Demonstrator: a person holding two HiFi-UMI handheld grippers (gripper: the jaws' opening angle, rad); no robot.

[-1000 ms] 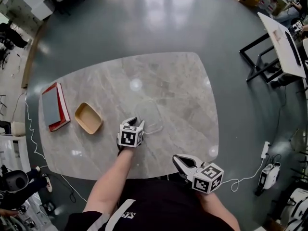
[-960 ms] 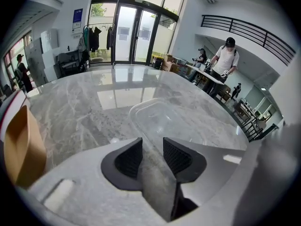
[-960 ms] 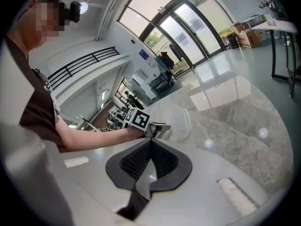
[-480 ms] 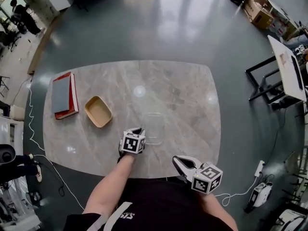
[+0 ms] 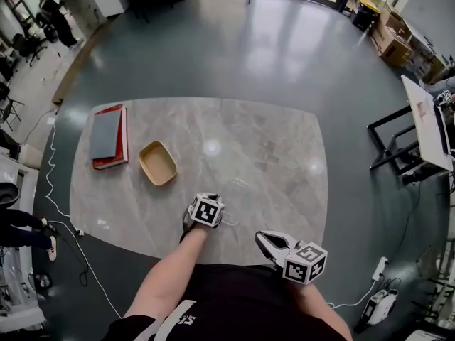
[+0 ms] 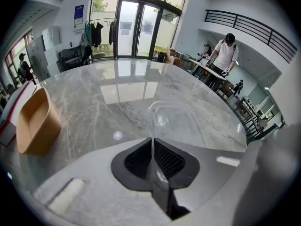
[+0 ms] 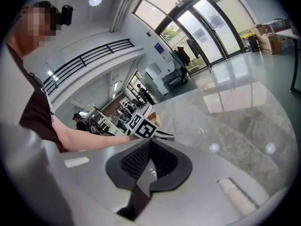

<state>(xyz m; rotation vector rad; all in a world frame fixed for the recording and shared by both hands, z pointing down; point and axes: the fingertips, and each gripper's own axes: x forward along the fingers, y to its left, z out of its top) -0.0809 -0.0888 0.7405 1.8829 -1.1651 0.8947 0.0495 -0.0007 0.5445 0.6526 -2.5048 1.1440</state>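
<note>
My left gripper (image 6: pixel 152 145) is shut on the near rim of a clear plastic container (image 6: pixel 176 121), which stands tilted up from the marble table (image 5: pixel 270 141). In the head view the left gripper (image 5: pixel 212 201) is near the table's front edge, its marker cube uppermost. From the right gripper view, the container (image 7: pixel 198 134) shows just beyond the left gripper's cube (image 7: pixel 141 125). My right gripper (image 5: pixel 267 242) hangs off the front edge, close to the person's body. Its jaws (image 7: pixel 149 142) are shut with nothing between them.
A tan shallow tray (image 5: pixel 158 163) lies left of the left gripper. A red book with a grey cover (image 5: pixel 108 135) sits at the table's left end. Cables (image 5: pixel 57 204) trail on the floor to the left. Another table (image 5: pixel 426 123) stands at the right.
My left gripper's jaws closed on the clear container's rim and tipped it up off the table. The right gripper has stayed shut in the same place.
</note>
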